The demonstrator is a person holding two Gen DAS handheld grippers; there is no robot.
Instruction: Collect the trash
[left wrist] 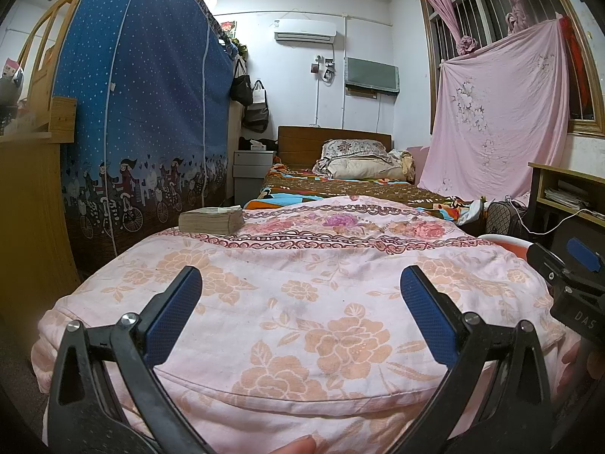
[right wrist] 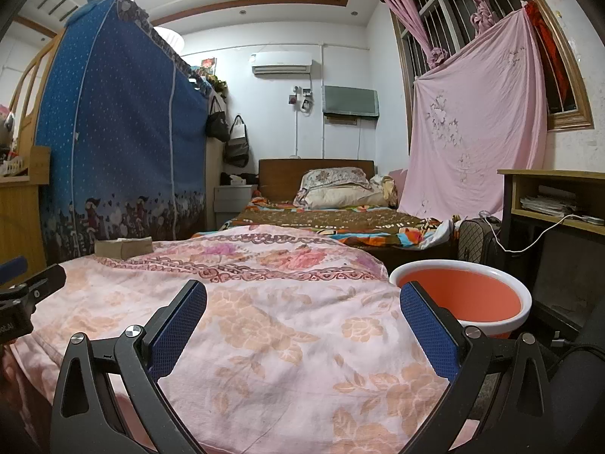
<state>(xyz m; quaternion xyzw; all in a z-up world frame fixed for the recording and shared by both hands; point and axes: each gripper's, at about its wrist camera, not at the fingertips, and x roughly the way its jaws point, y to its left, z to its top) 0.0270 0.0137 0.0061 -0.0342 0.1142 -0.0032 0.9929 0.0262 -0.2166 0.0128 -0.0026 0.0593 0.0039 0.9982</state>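
My left gripper [left wrist: 300,283] is open and empty, held just above the near end of a surface covered by a pink floral cloth [left wrist: 302,276]. My right gripper [right wrist: 302,299] is open and empty over the same cloth [right wrist: 264,302]. An orange basin with a white rim [right wrist: 463,295] stands to the right of the cloth, close to my right gripper's right finger; its rim shows in the left wrist view [left wrist: 506,242]. A tan stack of paper [left wrist: 211,219] lies at the cloth's far left corner, also in the right wrist view [right wrist: 123,247]. No loose trash shows.
A blue fabric wardrobe [left wrist: 151,113] stands at the left. A bed with pillows [left wrist: 355,162] lies beyond. A wooden desk [right wrist: 556,196] with a white cable is at the right, a dark bag [right wrist: 476,242] beside it. A pink sheet [right wrist: 476,121] hangs under the window.
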